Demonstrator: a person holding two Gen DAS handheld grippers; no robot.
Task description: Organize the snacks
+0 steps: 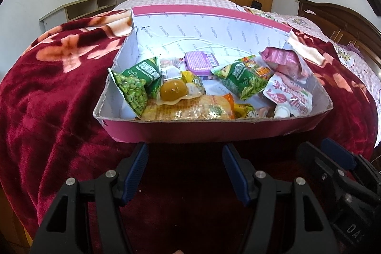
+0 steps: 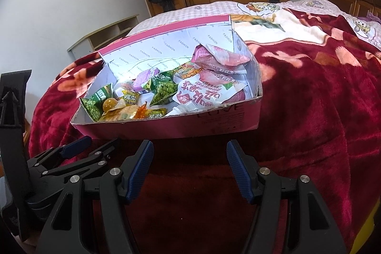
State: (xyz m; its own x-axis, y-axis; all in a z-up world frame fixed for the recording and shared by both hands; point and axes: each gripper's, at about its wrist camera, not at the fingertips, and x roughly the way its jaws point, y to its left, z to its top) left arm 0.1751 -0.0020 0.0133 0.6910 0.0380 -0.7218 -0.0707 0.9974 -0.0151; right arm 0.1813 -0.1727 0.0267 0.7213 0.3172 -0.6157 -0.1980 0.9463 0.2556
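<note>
Both claws open, nothing between the jaws: left claw point(image 1: 184, 151), right claw point(image 2: 189, 149). They sit side by side, low over the blanket point(image 1: 59, 99) on the bed, both short of the box

Box point(image 1: 190, 132) is just ahead of both claws, near wall facing you, and its far flap stands up behind the pile. The snacks are all inside it, heaped with no order

Risks from here, as I read it:
- Box is thin pink card, near rim already ragged and bowed. Push a claw into that wall and it will cave or slide on the plush blanket
- Packets are glossy foil and film, puffed and overlapping. A pinch on a slack corner will likely slip or drag a neighbour out
- Pea bag point(image 1: 133, 85), ahead-left of your left claw, leans on the side wall; lifting it could drop the jelly cup point(image 1: 172, 92) lying against it
- Jelly cup is a smooth dome with a thin flange, poor purchase for flat pads
- Purple tub point(image 1: 200, 61) is rigid, further back, half buried
- Pouch point(image 2: 200, 94), ahead of your right claw, is soft and spouted and will fold under grip
- Claws are close together; reaching in at once risks a clash
</note>
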